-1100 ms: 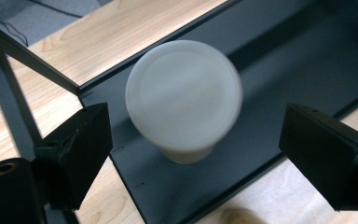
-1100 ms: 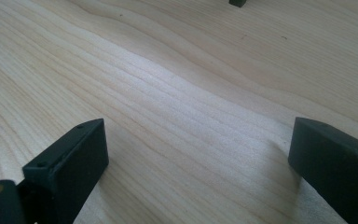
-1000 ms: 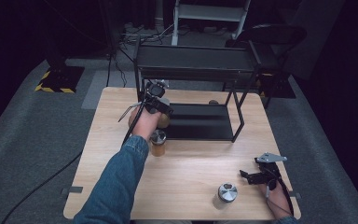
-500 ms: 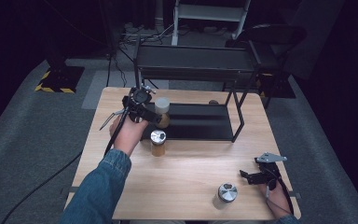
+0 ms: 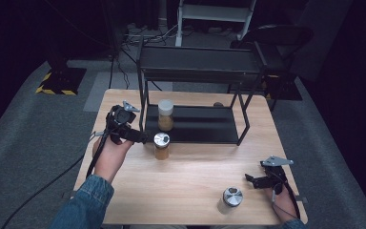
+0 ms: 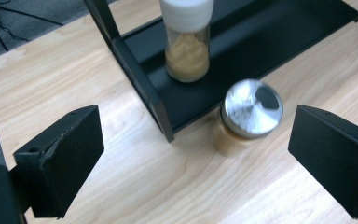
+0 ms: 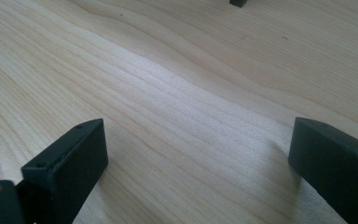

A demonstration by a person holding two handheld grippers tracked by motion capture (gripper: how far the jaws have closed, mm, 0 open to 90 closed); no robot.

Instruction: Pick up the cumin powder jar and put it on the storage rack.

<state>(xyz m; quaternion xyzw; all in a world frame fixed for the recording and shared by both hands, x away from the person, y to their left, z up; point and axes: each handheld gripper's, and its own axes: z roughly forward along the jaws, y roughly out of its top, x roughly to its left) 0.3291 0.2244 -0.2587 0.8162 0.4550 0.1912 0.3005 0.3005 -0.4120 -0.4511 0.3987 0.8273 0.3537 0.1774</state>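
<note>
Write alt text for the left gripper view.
Open left gripper over a light wooden table; beyond its jaws, a steel-lidded spice jar stands beside a black metal rack whose lower shelf holds a white-capped spice jar.

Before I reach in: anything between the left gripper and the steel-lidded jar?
Nothing: bare table separates left gripper from steel-lidded jar, left gripper view.

Both grippers open, nothing between the jaws

The left gripper (image 5: 140, 137), jaws just opened wide, points level to the right; the right gripper (image 5: 251, 180) rests low, its jaws spread apart.
</note>
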